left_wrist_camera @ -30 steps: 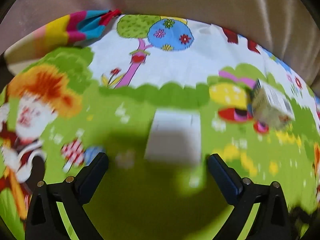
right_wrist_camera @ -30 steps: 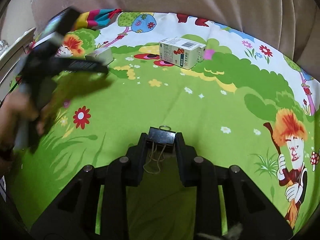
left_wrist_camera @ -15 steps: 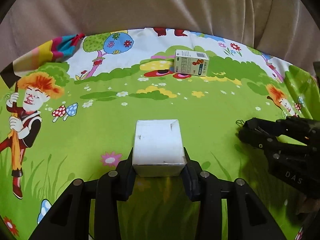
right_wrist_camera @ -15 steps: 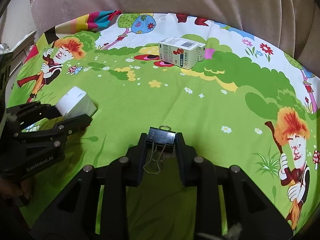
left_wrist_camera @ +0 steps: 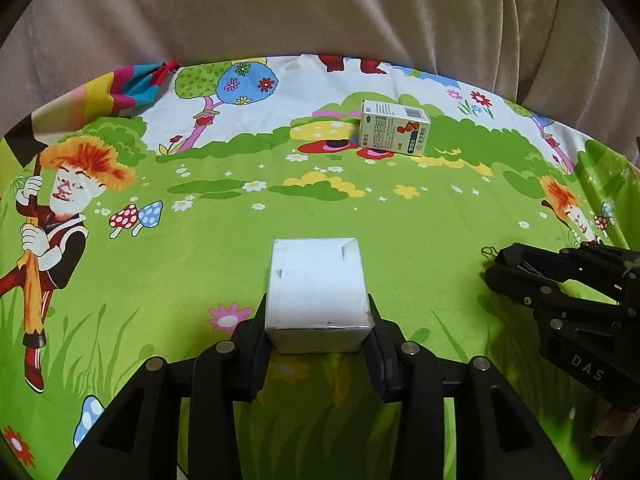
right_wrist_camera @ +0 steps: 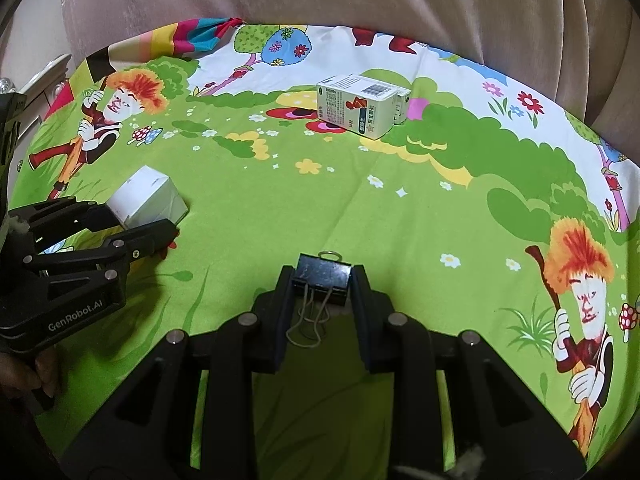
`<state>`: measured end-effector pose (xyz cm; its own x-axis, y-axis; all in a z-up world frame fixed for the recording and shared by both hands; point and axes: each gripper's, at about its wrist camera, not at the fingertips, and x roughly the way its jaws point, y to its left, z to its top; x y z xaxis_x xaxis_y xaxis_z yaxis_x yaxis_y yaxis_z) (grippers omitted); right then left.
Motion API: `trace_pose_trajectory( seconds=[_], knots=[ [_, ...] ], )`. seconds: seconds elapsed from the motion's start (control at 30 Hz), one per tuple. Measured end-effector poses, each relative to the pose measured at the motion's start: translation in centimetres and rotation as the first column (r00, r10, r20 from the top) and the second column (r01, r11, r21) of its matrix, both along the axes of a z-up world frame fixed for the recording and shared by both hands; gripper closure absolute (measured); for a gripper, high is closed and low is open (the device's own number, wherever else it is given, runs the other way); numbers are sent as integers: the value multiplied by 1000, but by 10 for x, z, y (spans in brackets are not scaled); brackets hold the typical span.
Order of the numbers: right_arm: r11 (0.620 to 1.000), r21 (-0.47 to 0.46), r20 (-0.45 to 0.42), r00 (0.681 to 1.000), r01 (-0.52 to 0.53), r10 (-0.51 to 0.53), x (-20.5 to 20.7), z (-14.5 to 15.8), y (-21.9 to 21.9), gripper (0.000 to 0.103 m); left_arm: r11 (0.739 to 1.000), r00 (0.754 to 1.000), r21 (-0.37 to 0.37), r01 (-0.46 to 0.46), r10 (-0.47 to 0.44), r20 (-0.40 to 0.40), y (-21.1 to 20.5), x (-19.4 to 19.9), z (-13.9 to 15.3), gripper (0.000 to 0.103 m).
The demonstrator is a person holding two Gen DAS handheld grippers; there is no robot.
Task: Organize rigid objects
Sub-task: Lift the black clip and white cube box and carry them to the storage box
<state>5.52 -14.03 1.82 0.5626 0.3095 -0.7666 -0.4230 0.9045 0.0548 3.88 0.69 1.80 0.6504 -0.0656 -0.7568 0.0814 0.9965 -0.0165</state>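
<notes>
Left gripper (left_wrist_camera: 318, 336) clamped on white box (left_wrist_camera: 318, 284) – box low over green cloth (left_wrist_camera: 400, 240). Right gripper (right_wrist_camera: 322, 280) pinching black clip (right_wrist_camera: 322, 276). Printed carton (right_wrist_camera: 354, 106) lying far side, well apart from both.

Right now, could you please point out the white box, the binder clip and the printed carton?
white box (left_wrist_camera: 316, 280), left wrist view, top face.
binder clip (right_wrist_camera: 322, 276), right wrist view, black body.
printed carton (right_wrist_camera: 352, 110), right wrist view, front face.

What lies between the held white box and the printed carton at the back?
Nothing: only bare cartoon cloth between white box and printed carton, in the left wrist view.
</notes>
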Motion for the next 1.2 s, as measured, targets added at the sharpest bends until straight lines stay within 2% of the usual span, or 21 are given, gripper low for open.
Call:
trace_pose_trajectory(
  seconds=[0.2,0.3,0.33,0.37,0.5,0.67,0.8,0.93,1.0,1.13,1.2],
  knots=[
    [999,1,18,999,45,-45,-1,3,-4,72,999,1000,-32,-29,29,11,7,-2,3,62],
    [993,68,150,984,92,-101,-18,23,-20,72,989,994,-108,-99,104,44,18,-17,10,62],
    [988,96,212,968,117,-135,-29,31,-27,71,984,992,-140,-112,119,47,19,-27,13,62],
    [984,123,237,959,131,-158,-39,36,-33,71,981,990,-154,-119,129,57,19,-37,16,62],
    [955,217,281,924,201,-258,-92,50,-51,71,985,974,-134,-110,133,181,12,-92,47,62],
    [947,250,389,875,200,-288,-148,89,-60,71,984,939,-155,-83,129,319,11,-139,97,62],
    [945,277,506,810,174,-297,-192,133,-66,71,987,879,-143,-68,127,459,8,-181,138,62],
    [947,292,634,713,136,-298,-236,173,-69,71,988,819,-138,-65,132,559,8,-215,165,62],
    [948,297,685,667,113,-294,-256,191,-67,71,989,800,-131,-63,129,585,8,-225,174,62],
    [951,301,743,607,76,-284,-283,213,-61,71,992,763,-108,-70,123,634,9,-248,187,62],
    [956,289,769,581,56,-267,-293,222,-54,71,993,757,-97,-73,119,643,10,-257,191,62]
  ],
)
